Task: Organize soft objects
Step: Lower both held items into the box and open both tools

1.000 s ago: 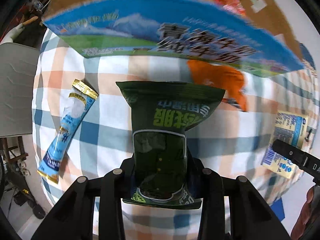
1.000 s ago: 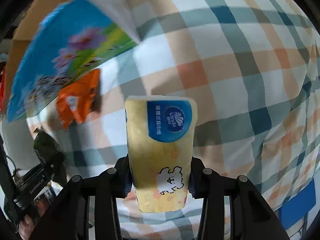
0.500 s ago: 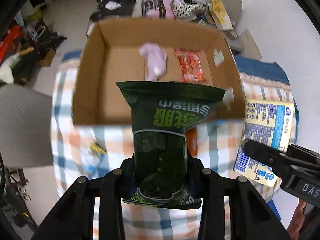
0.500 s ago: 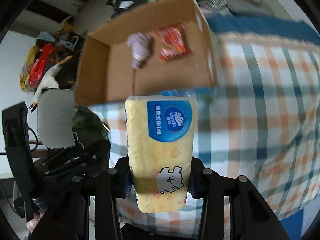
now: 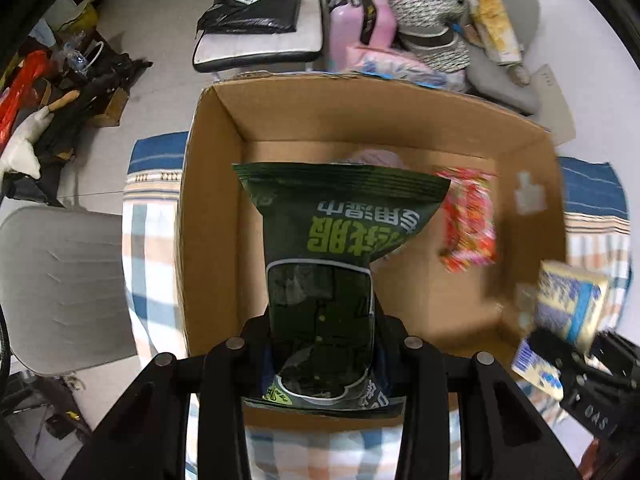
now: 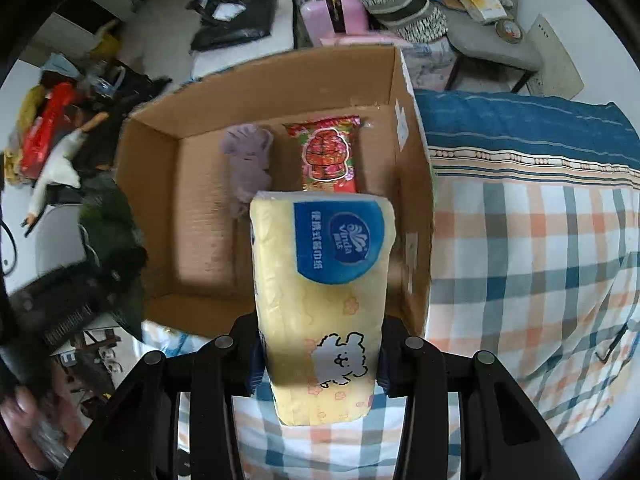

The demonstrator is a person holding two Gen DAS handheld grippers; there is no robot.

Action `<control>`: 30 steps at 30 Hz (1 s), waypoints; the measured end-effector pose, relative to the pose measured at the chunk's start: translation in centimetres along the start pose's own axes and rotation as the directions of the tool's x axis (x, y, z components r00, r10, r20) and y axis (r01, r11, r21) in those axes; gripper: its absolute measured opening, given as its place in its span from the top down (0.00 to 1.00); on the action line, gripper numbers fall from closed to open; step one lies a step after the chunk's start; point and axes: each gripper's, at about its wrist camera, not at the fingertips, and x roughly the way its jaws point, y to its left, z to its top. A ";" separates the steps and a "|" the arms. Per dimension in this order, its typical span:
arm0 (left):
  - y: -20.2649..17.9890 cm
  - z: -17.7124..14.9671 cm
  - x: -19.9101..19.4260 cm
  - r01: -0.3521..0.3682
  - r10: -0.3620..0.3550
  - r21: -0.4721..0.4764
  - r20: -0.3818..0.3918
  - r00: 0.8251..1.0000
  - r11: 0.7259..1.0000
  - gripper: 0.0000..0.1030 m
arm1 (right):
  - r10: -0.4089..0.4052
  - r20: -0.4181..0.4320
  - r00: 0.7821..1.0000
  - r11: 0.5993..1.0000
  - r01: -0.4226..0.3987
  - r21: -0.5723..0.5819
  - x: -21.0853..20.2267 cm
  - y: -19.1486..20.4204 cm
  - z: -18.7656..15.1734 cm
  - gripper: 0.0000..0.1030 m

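Observation:
My left gripper point(image 5: 322, 344) is shut on a dark green wet-wipes pack point(image 5: 332, 240) and holds it above the open cardboard box point(image 5: 208, 208). My right gripper point(image 6: 320, 352) is shut on a yellow tissue pack point(image 6: 320, 292) with a blue label, held over the box's near right part point(image 6: 404, 128). Inside the box lie a purple soft cloth point(image 6: 248, 160) and a red snack packet point(image 6: 330, 156). The right gripper with the tissue pack also shows in the left wrist view point(image 5: 568, 312). The left gripper shows blurred in the right wrist view point(image 6: 104, 248).
The box stands on a checked cloth point(image 6: 540, 248) with a blue striped border point(image 6: 520, 128). A grey chair point(image 5: 60, 280) stands at the left. Behind the box lie a pink suitcase point(image 5: 356, 12), black bags point(image 5: 252, 4) and floor clutter point(image 5: 60, 88).
Both grippers have risen from the cloth and moved forward with their packs. They now hang over the open box, whose inside has come into view.

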 end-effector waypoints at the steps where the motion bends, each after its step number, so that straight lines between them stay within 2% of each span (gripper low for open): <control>1: 0.1 0.6 0.5 -0.001 0.001 -0.002 -0.012 1.000 1.000 0.66 | -0.008 -0.014 1.000 1.000 0.008 0.000 0.6 0.0 0.4 0.57; 8: -0.2 4.4 4.6 -0.006 0.007 0.011 -0.096 0.995 1.000 0.66 | -0.057 -0.093 0.994 0.998 0.059 0.011 5.2 -0.4 2.8 0.57; 17: -0.7 6.8 7.8 -0.028 0.033 0.033 -0.149 0.988 0.999 0.66 | -0.105 -0.152 0.983 0.994 0.105 -0.012 8.5 -0.2 3.3 0.57; 24: -0.3 7.3 8.7 -0.045 0.047 0.015 -0.168 0.985 0.999 0.64 | -0.124 -0.180 0.976 0.992 0.125 -0.009 10.3 -0.3 3.4 0.56; 30: 0.7 7.7 8.1 -0.019 0.013 -0.039 -0.160 0.987 0.999 0.62 | -0.129 -0.202 0.971 0.992 0.129 -0.015 10.5 0.4 3.9 0.50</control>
